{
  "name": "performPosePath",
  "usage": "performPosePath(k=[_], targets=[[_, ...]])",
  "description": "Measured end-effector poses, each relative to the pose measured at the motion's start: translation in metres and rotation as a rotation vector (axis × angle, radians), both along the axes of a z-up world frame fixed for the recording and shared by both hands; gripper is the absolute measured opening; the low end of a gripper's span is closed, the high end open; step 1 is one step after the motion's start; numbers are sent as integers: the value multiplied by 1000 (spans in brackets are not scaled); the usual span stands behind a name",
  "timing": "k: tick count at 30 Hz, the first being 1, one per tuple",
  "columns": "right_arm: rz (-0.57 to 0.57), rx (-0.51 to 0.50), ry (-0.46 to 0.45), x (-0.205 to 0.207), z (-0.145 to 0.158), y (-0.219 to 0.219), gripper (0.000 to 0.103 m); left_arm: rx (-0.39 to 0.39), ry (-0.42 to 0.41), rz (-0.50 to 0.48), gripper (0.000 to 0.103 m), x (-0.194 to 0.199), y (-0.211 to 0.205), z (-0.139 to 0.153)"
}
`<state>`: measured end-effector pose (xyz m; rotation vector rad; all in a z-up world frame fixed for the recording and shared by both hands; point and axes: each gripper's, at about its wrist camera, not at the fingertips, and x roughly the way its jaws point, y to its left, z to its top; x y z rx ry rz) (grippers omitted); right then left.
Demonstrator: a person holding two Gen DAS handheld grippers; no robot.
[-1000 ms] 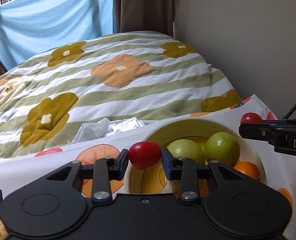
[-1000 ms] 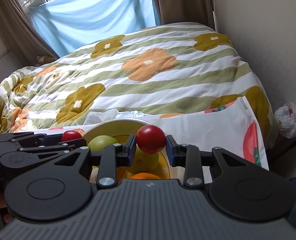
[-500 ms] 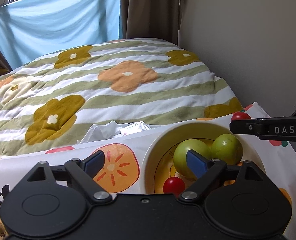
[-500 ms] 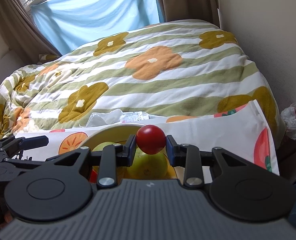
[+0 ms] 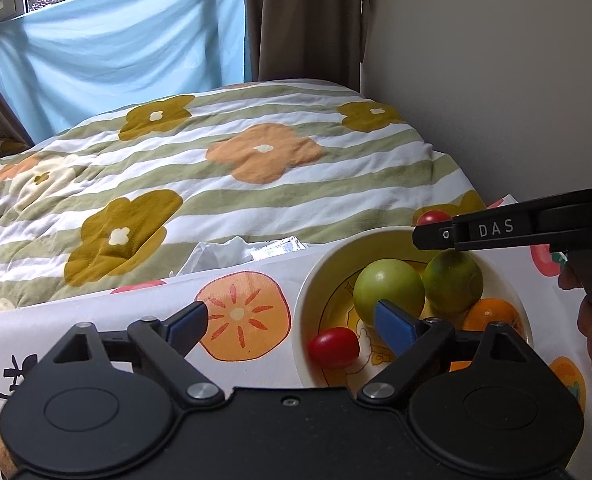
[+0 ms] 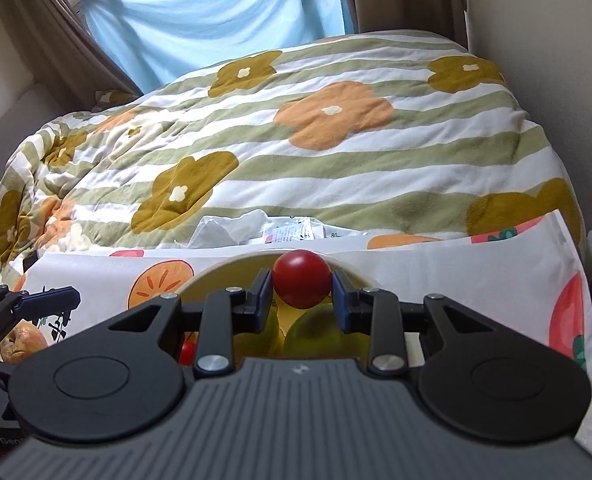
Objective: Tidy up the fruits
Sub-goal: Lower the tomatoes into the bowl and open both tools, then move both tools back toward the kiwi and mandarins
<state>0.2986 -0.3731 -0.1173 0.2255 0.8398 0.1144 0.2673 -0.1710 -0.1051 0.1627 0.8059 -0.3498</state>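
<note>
A cream bowl (image 5: 307, 280) stands on a fruit-print cloth and holds two green fruits (image 5: 389, 290), an orange (image 5: 491, 316) and a small red tomato (image 5: 333, 347). My left gripper (image 5: 290, 308) is open just above the bowl's near left rim, its pads apart from the tomato lying below. My right gripper (image 6: 301, 284) is shut on a second red tomato (image 6: 301, 280) and hovers over the bowl (image 6: 224, 268). In the left wrist view it reaches in from the right, above the far rim, with its tomato (image 5: 433, 217) showing behind one finger.
The fruit-print cloth (image 5: 240, 320) covers the foot of a bed with a flowered striped quilt (image 5: 256, 184). Crumpled tissue and packets (image 6: 256, 230) lie behind the bowl. A brownish fruit (image 6: 20, 342) sits left of the cloth. A wall (image 5: 475, 80) stands close on the right.
My left gripper opened and its red tomato dropped into the bowl, then the gripper drew back slightly. My right gripper carried its tomato further over the bowl.
</note>
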Motion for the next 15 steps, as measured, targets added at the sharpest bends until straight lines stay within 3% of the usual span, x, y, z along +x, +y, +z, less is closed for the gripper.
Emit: performPosePath(k=[2, 4, 5, 6, 15], targets=[[2, -9, -9, 0, 1, 2, 52, 1, -3, 7, 93, -1, 2, 0], [-3, -22, -24, -2, 4, 4, 77, 4, -7, 10, 93, -3, 5, 1], [-20, -34, -44, -5, 6, 4, 95, 7, -9, 12, 93, -5, 5, 1], [-32, -40, -62, -8, 8, 3, 103, 9, -11, 13, 93, -6, 6, 1], [-54, -24, -96, -25, 24, -5, 103, 0, -28, 40, 93, -23, 12, 10]])
